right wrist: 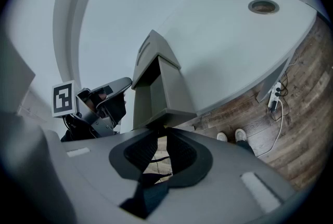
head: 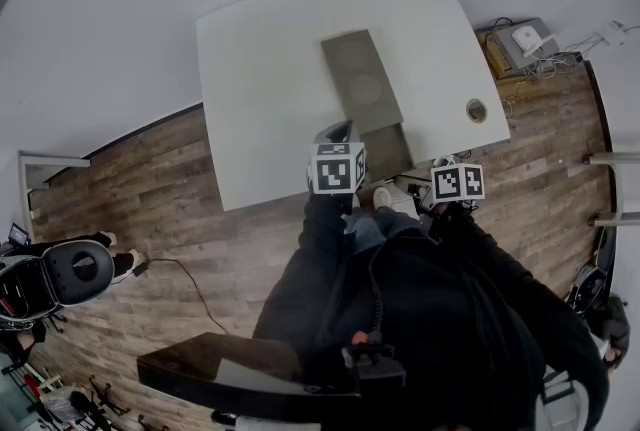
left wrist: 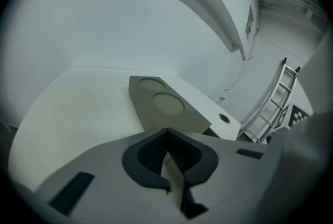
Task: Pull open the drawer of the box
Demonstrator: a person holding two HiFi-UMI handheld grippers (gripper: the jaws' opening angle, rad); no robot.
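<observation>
Box: a grey-olive box (head: 358, 79) lies lengthwise on the white bench (head: 265, 69), with two round discs on its top.
Drawer: the drawer (right wrist: 169, 90) is pulled out of the box's near end and overhangs the bench edge above the wooden floor (head: 150, 219).
Right gripper: the right gripper (right wrist: 158, 134) meets the drawer from the front, its jaws closed on the drawer's lower front lip. A slit between them shows floorboards.
Left gripper: the left gripper (left wrist: 166, 132) has its jaws pressed together with nothing between them. Their tips are just beside the box's near left corner.
Person: dark sleeves reach in from the bench's near side, and light shoes (right wrist: 229, 136) stand on the floor below.
Bench: a round cable hole (head: 477, 110) sits near its right corner, well apart from the box.
</observation>
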